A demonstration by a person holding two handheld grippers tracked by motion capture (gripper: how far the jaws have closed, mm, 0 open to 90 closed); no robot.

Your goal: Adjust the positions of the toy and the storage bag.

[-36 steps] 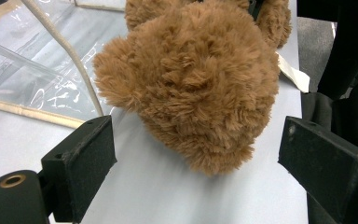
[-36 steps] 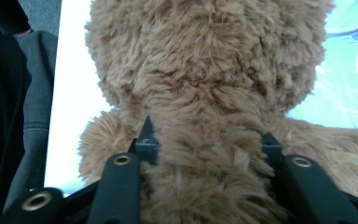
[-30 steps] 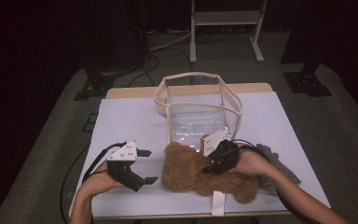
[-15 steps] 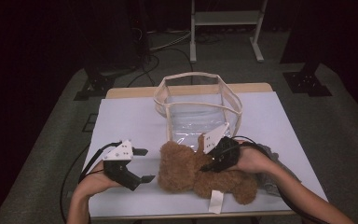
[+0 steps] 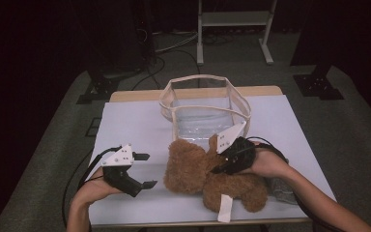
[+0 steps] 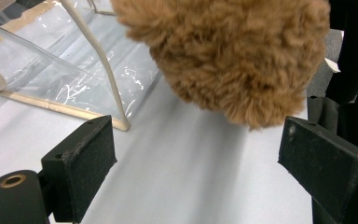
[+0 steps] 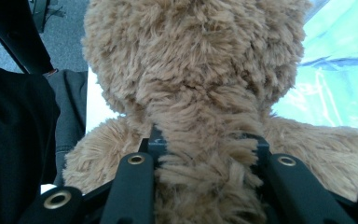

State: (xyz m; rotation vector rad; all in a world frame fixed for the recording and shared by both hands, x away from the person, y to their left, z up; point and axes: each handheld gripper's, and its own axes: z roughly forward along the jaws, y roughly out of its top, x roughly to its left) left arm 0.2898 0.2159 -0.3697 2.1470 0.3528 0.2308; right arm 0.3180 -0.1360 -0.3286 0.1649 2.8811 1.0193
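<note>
Right tool [image 5: 218, 169] pinches the brown teddy bear [image 5: 207, 179] at its neck, in front of the clear bag [image 5: 205, 108] on the counter [image 5: 135, 121]. Left tool [image 5: 147, 170], left of the bear, gapes empty.

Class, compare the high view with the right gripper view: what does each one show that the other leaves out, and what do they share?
High view alone: the left tongs, open above the white table with nothing between the jaws, both forearms, and the whole clear bag with its cream trim standing behind the bear. Right gripper view alone: how the right tongs pinch the plush fur at the bear's neck, seen close. Shared: the brown teddy bear, the right tongs holding it, and part of the clear bag beyond.
</note>
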